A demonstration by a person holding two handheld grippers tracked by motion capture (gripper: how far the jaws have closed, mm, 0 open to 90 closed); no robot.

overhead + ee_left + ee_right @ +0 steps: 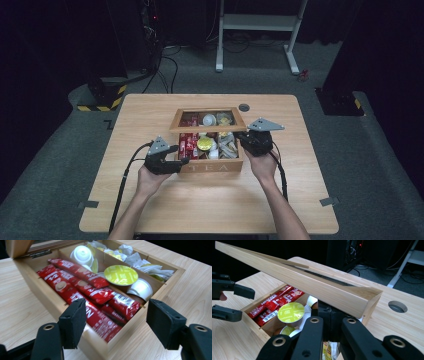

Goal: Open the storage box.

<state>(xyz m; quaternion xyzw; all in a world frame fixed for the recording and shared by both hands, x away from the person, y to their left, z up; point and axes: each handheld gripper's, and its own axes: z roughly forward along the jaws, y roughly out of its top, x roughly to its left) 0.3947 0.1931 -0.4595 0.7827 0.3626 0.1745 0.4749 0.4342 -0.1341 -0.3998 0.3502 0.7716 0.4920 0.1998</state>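
Red sachets, a yellow-green capsule lid, perhaps white capsules.

The pale wooden tea box looks matt and smooth, the red sachets glossy foil.

Bare tabletop lies open in front of the tea box and on both sides. The raised lid overhangs the rear compartments (sachets and capsules crowd them), so entry is from above at the front.
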